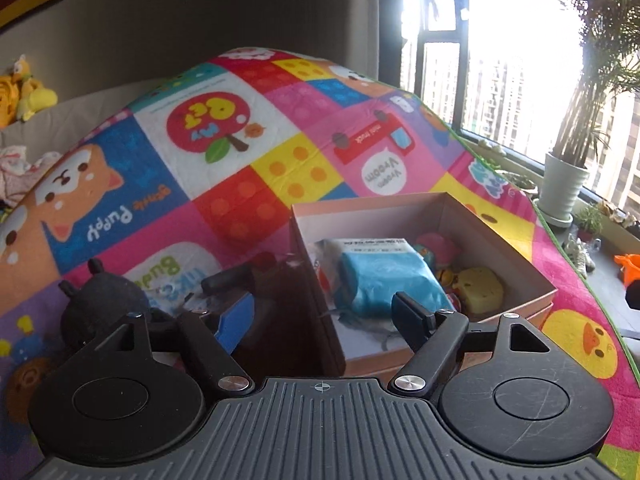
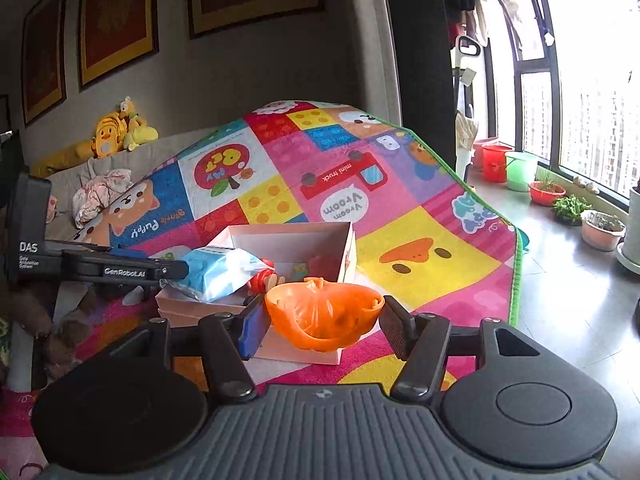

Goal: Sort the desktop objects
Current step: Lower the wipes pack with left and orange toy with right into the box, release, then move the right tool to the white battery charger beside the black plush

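Observation:
A pink cardboard box (image 1: 496, 256) lies on the colourful play mat and holds a blue packet (image 1: 384, 280), a yellow sponge toy (image 1: 480, 288) and other small toys. My left gripper (image 1: 320, 316) is open, its jaws straddling the box's near left wall. In the right wrist view the box (image 2: 304, 240) lies ahead with the blue packet (image 2: 220, 272) sticking out. My right gripper (image 2: 324, 320) is shut on an orange plastic basket toy (image 2: 324, 316), held above the box's near corner. The left gripper's body (image 2: 100, 268) reaches in from the left.
A dark round toy (image 1: 100, 304) lies left of the box. The mat (image 2: 420, 256) ends at a green edge on the right, beyond it bare floor with plant pots (image 2: 600, 228) and buckets (image 2: 520, 170). A sofa with plush toys (image 2: 116, 132) stands behind.

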{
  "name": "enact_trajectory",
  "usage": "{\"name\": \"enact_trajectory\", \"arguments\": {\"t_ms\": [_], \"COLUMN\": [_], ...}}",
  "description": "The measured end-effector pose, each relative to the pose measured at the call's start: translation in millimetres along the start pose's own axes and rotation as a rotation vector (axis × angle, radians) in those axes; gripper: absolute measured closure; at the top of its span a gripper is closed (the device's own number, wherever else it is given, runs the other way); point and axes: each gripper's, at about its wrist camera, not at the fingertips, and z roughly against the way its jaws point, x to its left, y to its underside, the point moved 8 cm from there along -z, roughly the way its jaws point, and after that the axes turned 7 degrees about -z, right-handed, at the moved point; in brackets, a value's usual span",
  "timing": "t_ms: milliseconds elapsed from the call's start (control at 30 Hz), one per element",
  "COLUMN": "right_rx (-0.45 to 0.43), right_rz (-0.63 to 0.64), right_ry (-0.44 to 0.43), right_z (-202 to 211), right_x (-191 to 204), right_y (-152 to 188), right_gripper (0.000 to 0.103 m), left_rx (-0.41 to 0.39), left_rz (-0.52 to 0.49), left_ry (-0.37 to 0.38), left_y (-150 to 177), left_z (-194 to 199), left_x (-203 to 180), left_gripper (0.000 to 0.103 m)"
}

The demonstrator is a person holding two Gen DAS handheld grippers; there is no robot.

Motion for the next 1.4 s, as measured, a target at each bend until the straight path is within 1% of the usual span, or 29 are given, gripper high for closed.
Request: {"name": "enact_trajectory", "arguments": {"t_ms": [100,133,233,267,300,333,367,400,433,467,533,633,667,700,800,867,933,1033,1133,1200,1233,1267,1333,1400], "right_rx": [0.019,0.019,0.016,0.016,0.019,0.030,0.044,0.059,0.074,0.092,0.134,0.204,0.227,0.238,0.241,0.239,0.251,0.280,0.339,0.387,0.411,0.432,0.463,0.474], "right_rz": [0.024,0.036,0.051,0.054,0.059,0.062,0.060,0.057,0.054,0.050,0.040,0.012,-0.006,-0.024,-0.018,0.007,0.047,0.154,0.261,0.268,0.270,0.277,0.286,0.307], "right_ry": [-0.021,-0.022,-0.028,-0.028,-0.023,-0.016,-0.010,-0.004,0.001,0.006,0.014,0.034,0.050,0.066,0.089,0.077,0.043,-0.011,-0.077,-0.086,-0.072,-0.050,0.005,0.058], "right_z": [-18,-24,-41,-48,-55,-63,-70,-77,-83,-90,-106,-137,-147,-155,-167,-168,-171,-183,-205,-226,-240,-254,-280,-301], "right_x": [15,20,34,38,42,45,47,48,48,48,48,46,45,44,52,69,95,142,199,222,230,235,238,236], "right_y": [-6,-11,-29,-36,-42,-47,-50,-52,-55,-57,-58,-60,-61,-63,-69,-73,-72,-66,-54,-48,-45,-41,-36,-31], "right_gripper": [0.043,0.043,0.043,0.043,0.043,0.043,0.043,0.043,0.043,0.043,0.043,0.042,0.036,0.033,0.032,0.032,0.032,0.032,0.033,0.035,0.043,0.053,0.060,0.061], "left_rx": [-0.016,-0.022,-0.045,-0.047,-0.045,-0.039,-0.038,-0.046,-0.055,-0.062,-0.066,-0.047,-0.040,-0.034,-0.018,-0.003,0.014,0.025,0.010,-0.007,-0.014,-0.023,-0.040,-0.047], "left_rz": [-0.025,-0.036,-0.071,-0.099,-0.123,-0.135,-0.124,-0.098,-0.075,-0.056,-0.034,-0.010,-0.001,0.008,0.042,0.078,0.124,0.185,0.194,0.188,0.182,0.174,0.161,0.162], "left_ry": [0.009,-0.001,-0.031,-0.045,-0.064,-0.076,-0.068,-0.036,-0.006,0.019,0.039,0.045,0.037,0.024,-0.030,-0.053,-0.063,-0.056,-0.040,-0.033,-0.032,-0.031,-0.029,-0.025], "left_y": [3,1,-12,-17,-19,-19,-17,-15,-12,-6,9,35,44,52,74,87,97,108,111,111,111,110,109,109], "left_z": [6,4,-12,-21,-29,-34,-34,-30,-23,-14,3,22,29,35,49,52,52,51,55,57,58,59,61,62], "left_x": [-2,-4,-8,-12,-14,-14,-12,-10,-8,-4,4,20,28,36,62,78,91,102,103,101,100,98,95,95], "left_gripper": [0.023,0.023,0.021,0.021,0.022,0.026,0.028,0.027,0.024,0.020,0.016,0.013,0.011,0.010,0.008,0.008,0.008,0.008,0.008,0.007,0.007,0.007,0.006,0.006]}}
